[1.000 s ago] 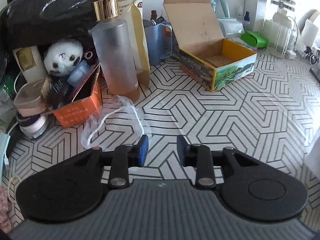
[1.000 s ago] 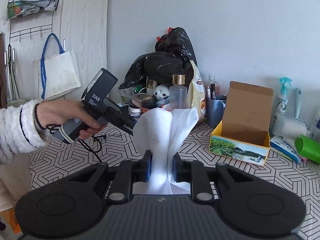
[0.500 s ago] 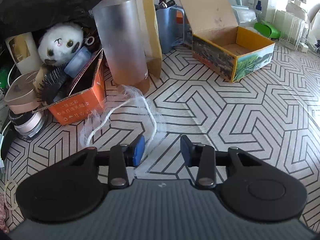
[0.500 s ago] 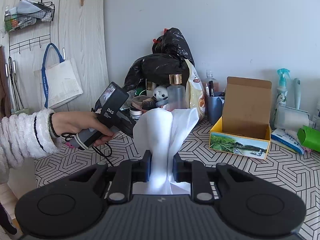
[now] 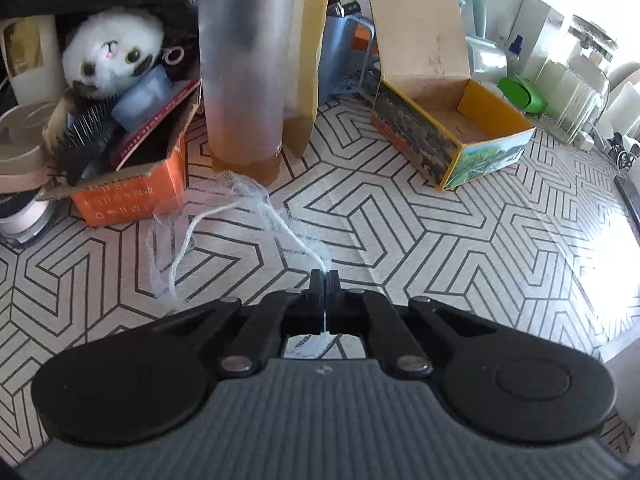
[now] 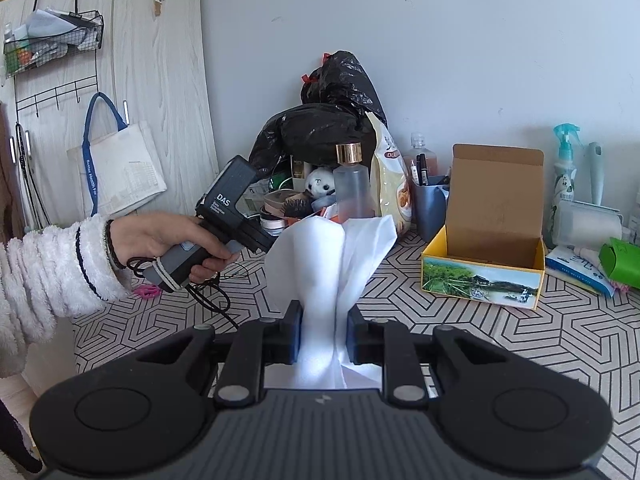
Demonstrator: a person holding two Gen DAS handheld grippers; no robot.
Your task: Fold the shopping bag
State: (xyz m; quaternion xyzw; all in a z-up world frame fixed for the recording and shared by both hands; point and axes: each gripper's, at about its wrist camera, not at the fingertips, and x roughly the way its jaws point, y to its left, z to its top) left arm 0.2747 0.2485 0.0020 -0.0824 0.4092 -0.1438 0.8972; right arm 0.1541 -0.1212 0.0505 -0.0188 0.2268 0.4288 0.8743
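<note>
1. Claw work up close, bottom centre of the right wrist view: the right claw (image 6: 323, 330) is pinched narrow on a gathered neck of the white shopping bag (image 6: 332, 264). The bag is held off the counter (image 6: 520, 320) and fans upward into two loose lobes at mid-frame.
2. Soft, light and floppy, by the look of it. The cloth drapes and creases freely and will not hold an edge unaided. I'd say it needs flattening on the counter and a grip at a corner or hem, not at a bunch like this one.
3. Over in the left wrist view, low centre, the left claw (image 5: 324, 280) is closed right down on a thin white cord (image 5: 188, 240).
4. That cord loops away toward the left of the frame through wispy mesh netting (image 5: 248, 196) lying on the counter. Whether the mesh belongs to the bag, I cannot tell. It looks snaggy and nearly weightless.
5. Just beyond the mesh, upper left, stand an orange box (image 5: 128, 196) and a frosted bottle (image 5: 244, 80). They are close enough that a tug on the cord might drag netting against them.
</note>
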